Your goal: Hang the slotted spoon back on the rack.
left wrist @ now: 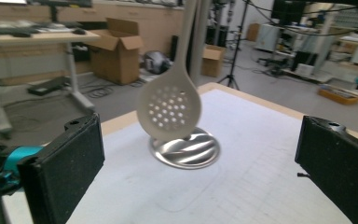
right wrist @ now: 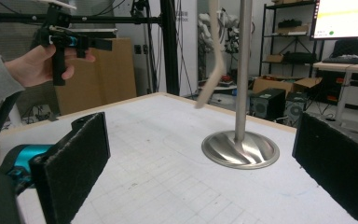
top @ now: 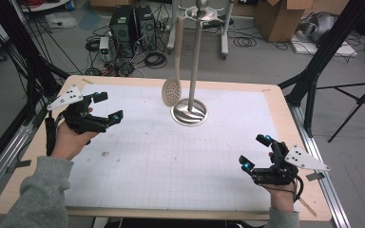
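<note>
High view: slotted spoon (top: 171,91) hangs from the metal stand (top: 190,112) at the table's (top: 171,161) far centre. Left tongs (top: 108,108) and right tongs (top: 255,153) are both released, empty, well apart from the spoon. Left gripper view: spoon bowl hangs just above the stand's base, between the spread jaws, farther off. Right gripper view: jaws spread wide, stand post ahead, spoon handle beside it.

Even, bright indoor light falls from overhead, leaving only faint shadows on the white gridded table mat (top: 171,156). Soft glare streaks the round polished metal stand base (top: 189,112). The hanging beige perforated plastic skimmer spoon (left wrist: 169,109) looks slightly blurred; backgrounds are soft.
</note>
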Demonstrator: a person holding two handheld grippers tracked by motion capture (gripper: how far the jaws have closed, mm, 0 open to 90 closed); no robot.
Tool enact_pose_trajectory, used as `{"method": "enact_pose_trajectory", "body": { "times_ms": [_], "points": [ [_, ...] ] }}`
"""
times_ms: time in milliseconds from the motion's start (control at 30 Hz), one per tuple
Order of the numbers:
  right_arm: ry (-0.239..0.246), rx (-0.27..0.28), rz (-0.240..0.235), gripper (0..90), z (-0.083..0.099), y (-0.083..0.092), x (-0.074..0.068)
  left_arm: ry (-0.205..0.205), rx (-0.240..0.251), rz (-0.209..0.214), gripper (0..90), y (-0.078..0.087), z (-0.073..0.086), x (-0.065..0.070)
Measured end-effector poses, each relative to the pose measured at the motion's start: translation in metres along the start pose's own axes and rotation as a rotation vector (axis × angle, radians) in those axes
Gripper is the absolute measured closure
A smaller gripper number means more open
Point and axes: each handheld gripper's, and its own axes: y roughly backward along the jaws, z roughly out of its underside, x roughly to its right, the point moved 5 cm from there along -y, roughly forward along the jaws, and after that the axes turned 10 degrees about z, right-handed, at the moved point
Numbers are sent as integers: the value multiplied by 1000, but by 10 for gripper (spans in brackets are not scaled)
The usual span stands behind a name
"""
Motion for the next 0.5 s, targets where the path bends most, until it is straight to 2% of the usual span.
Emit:
{"method": "enact_pose_trajectory", "body": {
  "times_ms": [267, 367, 500],
  "points": [
    [5, -2, 5, 27, 0, 2, -2, -8, 6, -21, 17, 11, 16, 6],
    [7, -3, 10, 27, 0, 4, -4, -6, -9, -27, 17, 14, 23, 4],
    [14, -3, 9, 27, -1, 5, -6, 2, 18, -34, 17, 22, 26, 4]
  ]
}}
